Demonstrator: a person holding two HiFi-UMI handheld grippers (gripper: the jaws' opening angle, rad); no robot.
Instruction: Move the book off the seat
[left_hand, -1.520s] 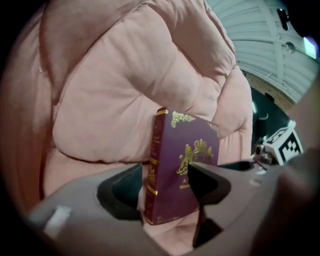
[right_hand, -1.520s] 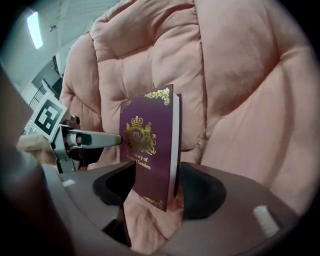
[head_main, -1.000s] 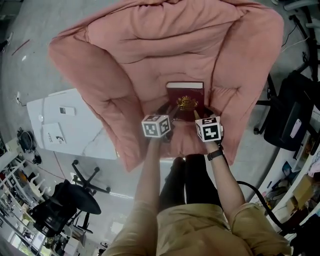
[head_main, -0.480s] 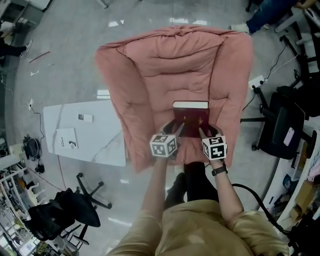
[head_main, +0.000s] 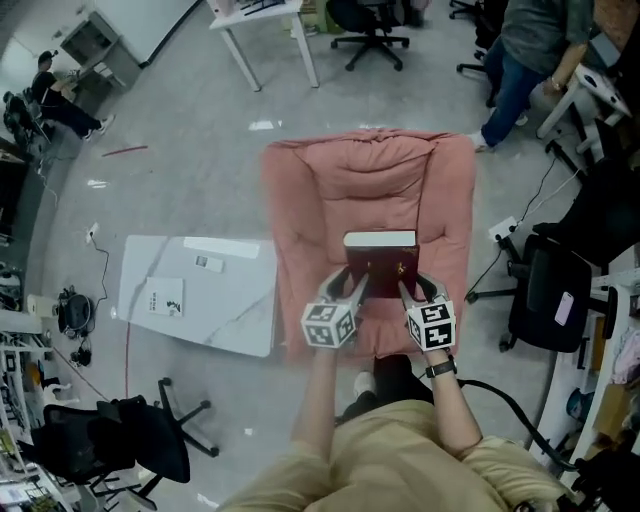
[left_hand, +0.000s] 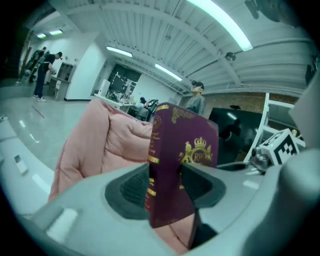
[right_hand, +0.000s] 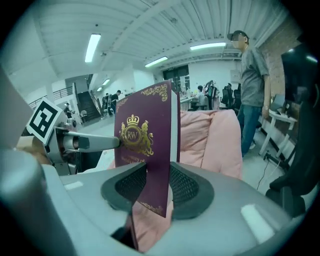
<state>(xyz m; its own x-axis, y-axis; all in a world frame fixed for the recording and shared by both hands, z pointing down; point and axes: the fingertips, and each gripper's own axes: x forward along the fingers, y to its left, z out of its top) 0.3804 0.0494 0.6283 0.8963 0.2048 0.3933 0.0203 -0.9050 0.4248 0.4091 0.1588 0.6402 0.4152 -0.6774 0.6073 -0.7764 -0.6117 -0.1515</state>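
Note:
A dark red hardback book (head_main: 380, 265) with a gold crest is held up over the pink padded seat (head_main: 340, 200). My left gripper (head_main: 355, 288) is shut on the book's near left corner and my right gripper (head_main: 408, 290) on its near right corner. In the left gripper view the book (left_hand: 182, 145) stands upright, clamped between the black pads of my left gripper (left_hand: 167, 185), with the seat (left_hand: 100, 145) behind. The right gripper view shows the book (right_hand: 147, 135) pinched by my right gripper (right_hand: 157, 187), the seat (right_hand: 205, 135) beyond it.
A low white table (head_main: 240, 320) stands left of the seat with a booklet (head_main: 165, 296) and a small remote (head_main: 208, 263) on it. Black office chairs stand at the right (head_main: 545, 300) and lower left (head_main: 120, 440). A person (head_main: 530, 50) stands at the back right.
Both grippers have come up with the book between them. The seat now lies farther below and looks smaller, and more floor and room show around it.

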